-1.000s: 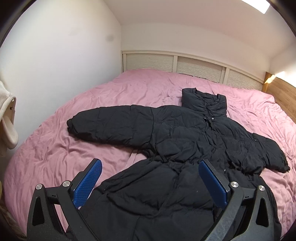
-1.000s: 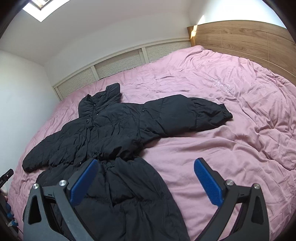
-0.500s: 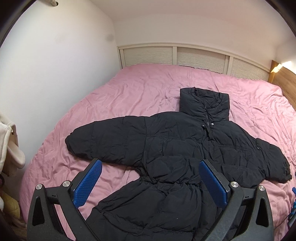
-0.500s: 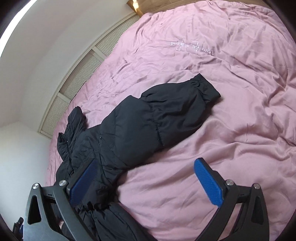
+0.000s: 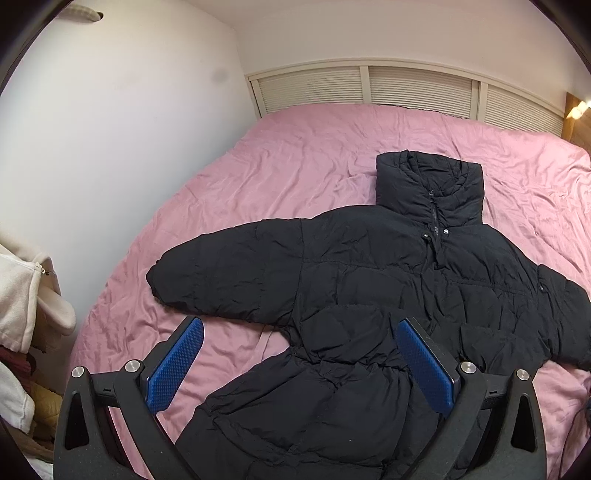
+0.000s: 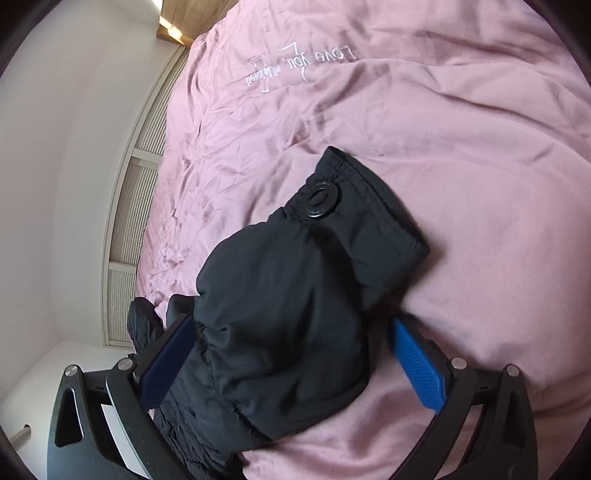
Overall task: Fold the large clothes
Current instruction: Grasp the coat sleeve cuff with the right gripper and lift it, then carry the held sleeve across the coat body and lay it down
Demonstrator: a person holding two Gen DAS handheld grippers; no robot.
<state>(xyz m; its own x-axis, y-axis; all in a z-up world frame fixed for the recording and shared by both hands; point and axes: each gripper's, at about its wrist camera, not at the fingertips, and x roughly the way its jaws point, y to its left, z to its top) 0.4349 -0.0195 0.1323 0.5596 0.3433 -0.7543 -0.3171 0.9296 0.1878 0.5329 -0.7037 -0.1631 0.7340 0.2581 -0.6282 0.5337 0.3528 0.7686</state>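
A black puffer coat (image 5: 369, 295) lay front-up on the pink bedcover (image 5: 295, 155), collar toward the slatted headboard panels (image 5: 369, 92) and both sleeves thrown out to the sides. My left gripper (image 5: 299, 362) hung above the coat's waist with its blue pads (image 5: 173, 365) spread wide and nothing between them; one pad sat over bare cover just beside the hem, the other over the coat's body. To that side a white wall (image 5: 110, 129) ran close along the bed, and a cream garment (image 5: 29, 291) hung at the edge of the frame above a heap of other cloth.

My right gripper (image 6: 291, 365) was low over the coat's sleeve (image 6: 303, 295). The sleeve lay between the parted fingers, its padded bulk filling most of the gap, but I could not tell whether the pads were touching the fabric. The sleeve itself hid most of the near pad. The cuff (image 6: 362, 210), with a round black snap (image 6: 319, 199), pointed away from me across the cover.

Only the left wrist view showed the whole coat, its zip and high collar. Only the right wrist view showed the cuff up close, the white embroidered lettering (image 6: 303, 62) on the bedcover beyond it, and a strip of wooden panel (image 6: 173, 26) in the far corner.
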